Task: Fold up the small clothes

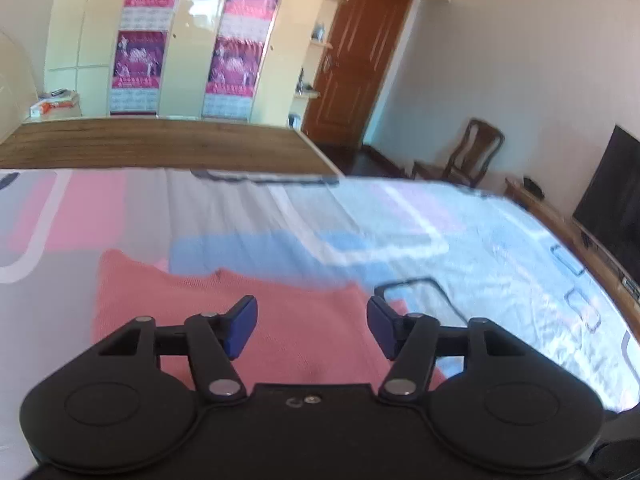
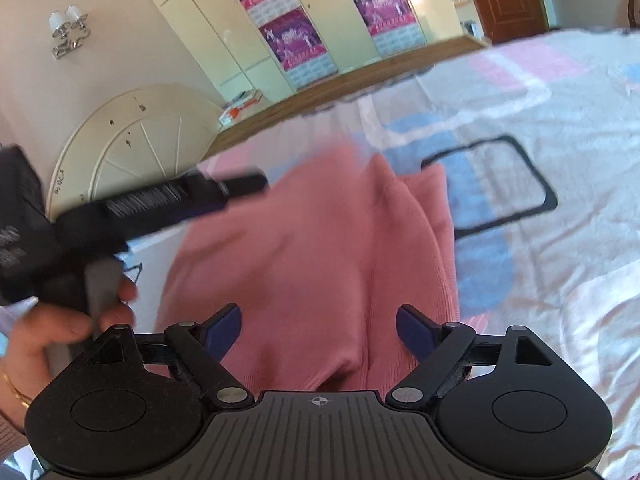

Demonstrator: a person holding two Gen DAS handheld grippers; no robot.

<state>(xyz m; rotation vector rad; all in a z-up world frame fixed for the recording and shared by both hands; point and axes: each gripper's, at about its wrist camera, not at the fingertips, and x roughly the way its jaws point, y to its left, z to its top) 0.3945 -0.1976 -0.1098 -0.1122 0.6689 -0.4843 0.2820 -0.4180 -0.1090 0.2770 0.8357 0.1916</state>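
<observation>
a salmon-pink ribbed knit garment is lying on the bed, spread over a pale bedsheet printed with pink, blue and grey rounded rectangles. it is looking already doubled over on itself, with a long soft crease running down its middle and layered edges showing along the side nearest the black-outlined shape in the print.

the left gripper is hanging just above the near part of the garment, its blue-padded jaws standing apart with nothing between them. the right gripper is sitting over the other end, jaws likewise spread wide and empty, the pink cloth showing in the gap. from the right wrist view the black body of the left tool is reaching in from the side, and the person's left hand is wrapping round its grey handle.

the knit is looking light, limp and stretchy, so i'd guess it is going to sag and drape the moment it is lifted, and a pinch of one layer only would probably peel the fold open. it seems grippy rather than slippery, nothing fragile about it. the sensible hold, to my eye, is at the two corners of one short edge, each jaw taking every layer together, close to the edge so the cloth is hanging evenly. whether another fold is needed i can't tell for sure; the pictures are blurred.
</observation>
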